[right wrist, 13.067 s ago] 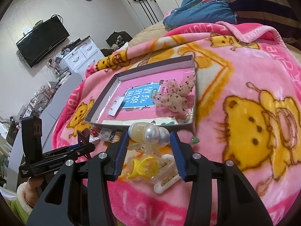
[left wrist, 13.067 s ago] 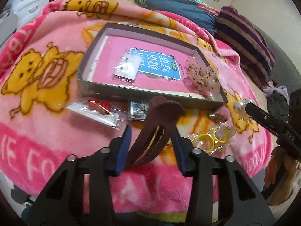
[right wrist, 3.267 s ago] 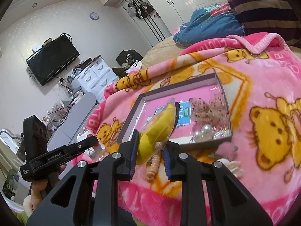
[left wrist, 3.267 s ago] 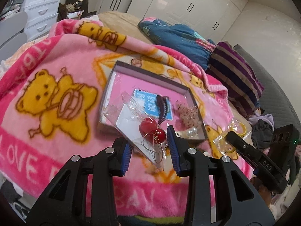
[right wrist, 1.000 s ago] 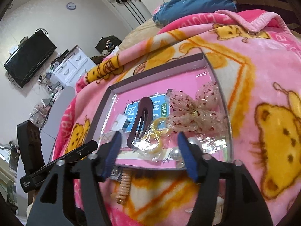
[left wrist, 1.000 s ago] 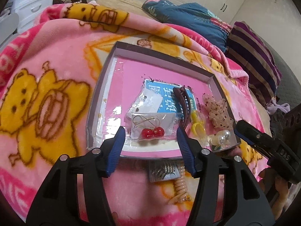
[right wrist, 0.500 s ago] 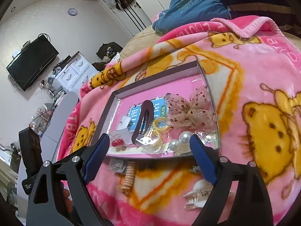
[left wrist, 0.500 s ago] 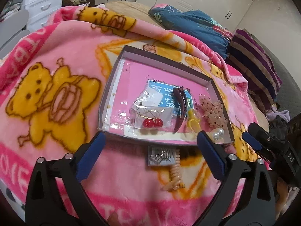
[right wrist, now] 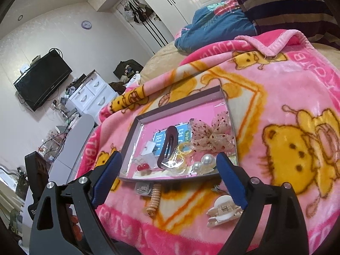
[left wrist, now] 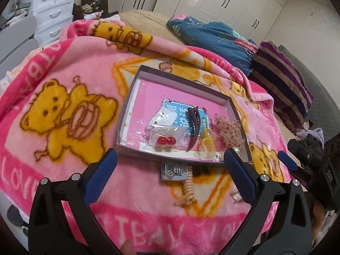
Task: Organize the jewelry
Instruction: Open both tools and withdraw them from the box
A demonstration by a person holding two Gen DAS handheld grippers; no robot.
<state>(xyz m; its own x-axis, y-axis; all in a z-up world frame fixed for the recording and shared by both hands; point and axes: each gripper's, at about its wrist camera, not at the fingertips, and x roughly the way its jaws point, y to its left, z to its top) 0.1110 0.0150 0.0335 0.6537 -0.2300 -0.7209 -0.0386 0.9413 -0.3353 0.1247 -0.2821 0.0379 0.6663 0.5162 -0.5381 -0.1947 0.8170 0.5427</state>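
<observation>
From the left wrist camera we look forward and down between two wide-apart fingers, from the near edge of the pink blanket, straight at the tray, with the wardrobe doors far behind. From the right wrist camera we look from the right side, lower and tilted, across the same blanket toward a television on the wall. Both views share the tray and the things lying in front of it, at a middle distance.

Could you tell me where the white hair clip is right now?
In the right wrist view, the white clip lies on the blanket outside the box, just below its near-right corner.
</observation>
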